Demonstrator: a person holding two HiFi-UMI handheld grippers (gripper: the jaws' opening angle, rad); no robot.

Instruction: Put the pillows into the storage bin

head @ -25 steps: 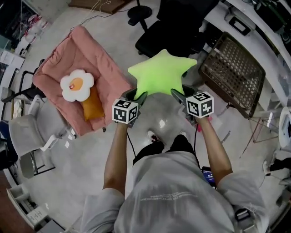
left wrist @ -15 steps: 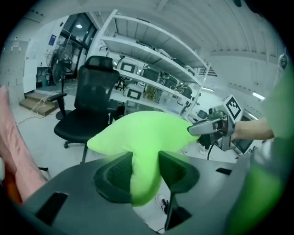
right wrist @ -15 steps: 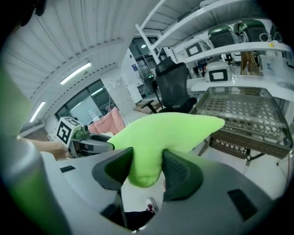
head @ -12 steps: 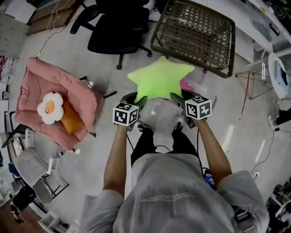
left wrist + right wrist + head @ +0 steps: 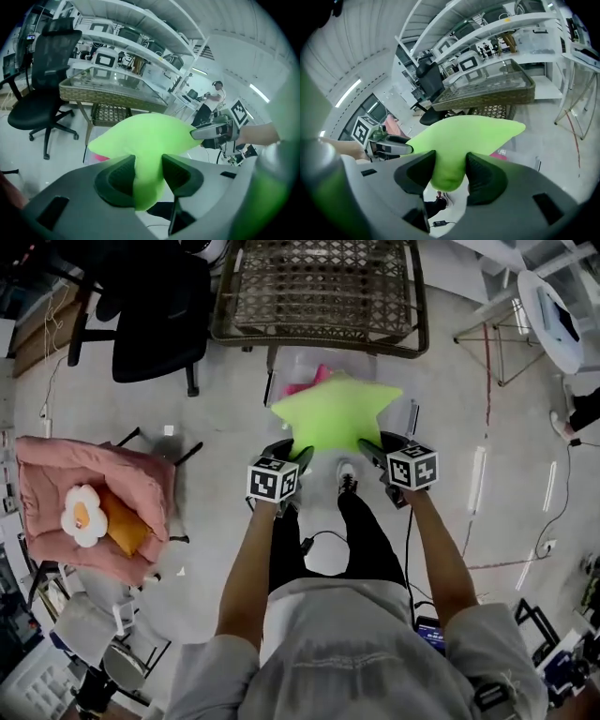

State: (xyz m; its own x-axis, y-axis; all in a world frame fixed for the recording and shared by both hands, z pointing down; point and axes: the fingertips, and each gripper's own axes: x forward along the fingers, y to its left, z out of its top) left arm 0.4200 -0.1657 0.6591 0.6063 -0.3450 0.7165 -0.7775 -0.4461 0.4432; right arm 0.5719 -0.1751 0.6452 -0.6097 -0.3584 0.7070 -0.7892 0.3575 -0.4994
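Observation:
A bright green star pillow (image 5: 333,413) hangs in the air between my two grippers. My left gripper (image 5: 298,457) is shut on its lower left point, and the cloth bulges between the jaws in the left gripper view (image 5: 149,176). My right gripper (image 5: 368,448) is shut on its lower right point (image 5: 451,171). Beneath and just behind the pillow stands a clear storage bin (image 5: 291,362) on the floor, with something pink (image 5: 305,385) inside. A white flower pillow (image 5: 82,515) and an orange pillow (image 5: 124,529) lie on a pink cushioned seat (image 5: 141,484) at the far left.
A brown wicker table (image 5: 319,287) stands right behind the bin. A black office chair (image 5: 155,306) is at the upper left. White tables with metal legs (image 5: 553,306) fill the upper right. My legs and a cable (image 5: 319,540) are directly below the grippers.
Both grippers have swung with the green star pillow away from the pink seat toward the wicker table. The pillow now hangs over the clear bin, which was not in view a second ago.

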